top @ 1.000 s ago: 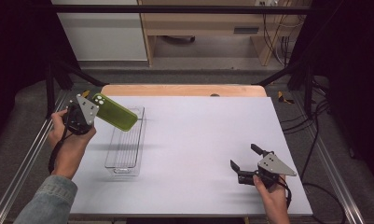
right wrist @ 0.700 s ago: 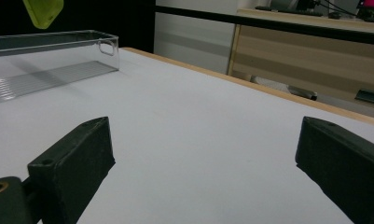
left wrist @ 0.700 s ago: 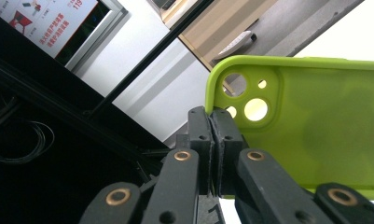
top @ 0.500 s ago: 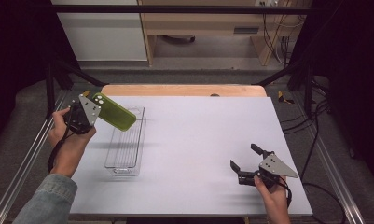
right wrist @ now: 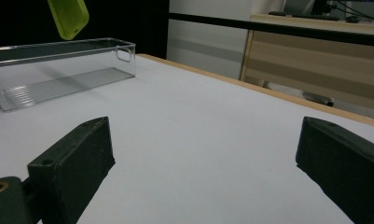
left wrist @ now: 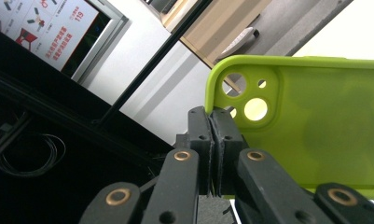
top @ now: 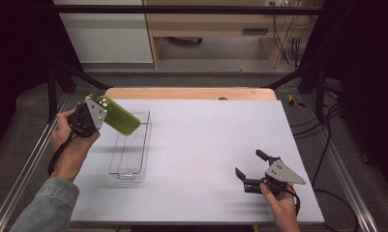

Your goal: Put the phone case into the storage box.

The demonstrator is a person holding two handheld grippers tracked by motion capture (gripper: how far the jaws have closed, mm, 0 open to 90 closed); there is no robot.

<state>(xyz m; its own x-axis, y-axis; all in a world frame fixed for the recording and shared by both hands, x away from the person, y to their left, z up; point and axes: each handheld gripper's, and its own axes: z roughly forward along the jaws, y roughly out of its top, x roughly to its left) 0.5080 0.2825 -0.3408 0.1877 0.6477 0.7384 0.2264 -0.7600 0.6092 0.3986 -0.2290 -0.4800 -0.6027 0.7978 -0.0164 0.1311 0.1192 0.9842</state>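
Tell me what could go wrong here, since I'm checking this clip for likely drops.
The left gripper pinches the green phone case only at its edge near the camera cutouts, so it might pivot or slip. The case hangs over the far end of the clear bin, partly off its rim, so a release could land it on the table.

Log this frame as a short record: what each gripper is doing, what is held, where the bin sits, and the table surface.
left gripper: shut on the edge of the green phone case, held in the air above the bin's far end
right gripper: open, nothing between the jaws, low over the table's near right part
bin: clear, long, nothing in it, on the table's left side
table: white top, wooden strip along the far edge
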